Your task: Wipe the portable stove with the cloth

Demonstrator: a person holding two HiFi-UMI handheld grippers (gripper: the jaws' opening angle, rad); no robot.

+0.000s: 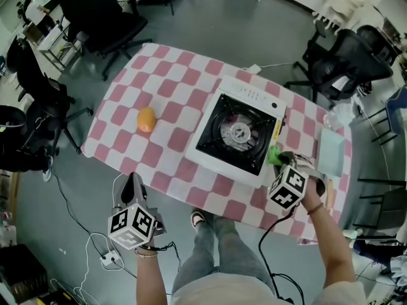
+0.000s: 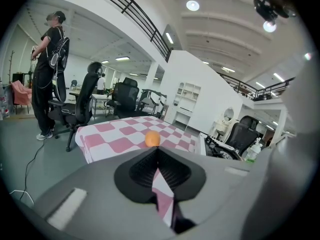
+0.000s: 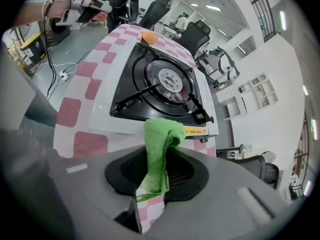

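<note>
The white portable stove (image 1: 238, 131) with its black burner top sits on the pink-and-white checked table (image 1: 172, 94). In the right gripper view the stove (image 3: 160, 86) lies just ahead of the jaws. My right gripper (image 1: 278, 157) is shut on a green cloth (image 3: 159, 151), and that cloth (image 1: 274, 155) hangs at the stove's near right corner. My left gripper (image 1: 131, 186) hovers off the table's near edge, shut with nothing in it.
An orange ball (image 1: 146, 119) rests on the table left of the stove. A pale blue tray (image 1: 331, 152) lies at the table's right end. Black office chairs (image 1: 102, 24) stand round the table, and cables trail on the floor (image 1: 76, 221).
</note>
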